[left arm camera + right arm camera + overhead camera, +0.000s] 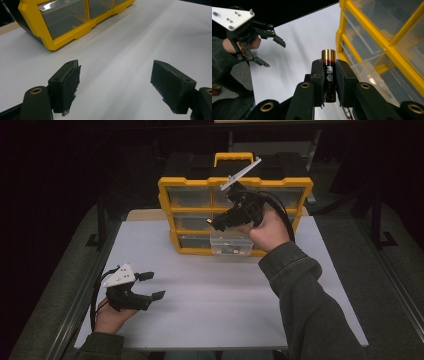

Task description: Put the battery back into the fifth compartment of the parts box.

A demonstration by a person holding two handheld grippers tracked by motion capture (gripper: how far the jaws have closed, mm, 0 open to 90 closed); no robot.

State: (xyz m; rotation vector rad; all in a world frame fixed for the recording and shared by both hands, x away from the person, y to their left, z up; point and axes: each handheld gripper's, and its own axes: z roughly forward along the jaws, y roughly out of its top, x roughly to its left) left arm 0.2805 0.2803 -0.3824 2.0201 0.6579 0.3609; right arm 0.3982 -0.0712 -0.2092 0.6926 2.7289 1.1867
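Contents of the pulled-out drawer (231,245) too small to tell

Yellow-framed plastic drawer cabinet (235,202) standing on white tabletop (210,295). Right gripper (216,222) raised before it. Left gripper (152,285), jaws apart, well nearer.

A white table top (210,290) stands in a dim room, and the light falls mostly on its surface. A strip of bare wood (145,214) shows along its far edge. Grey floor (45,290) lies to the left and right of the table, with a metal rail (400,285) running along the right side. Behind the table the room is dark; black stand legs (97,227) rise at the left and another black leg (380,225) at the right
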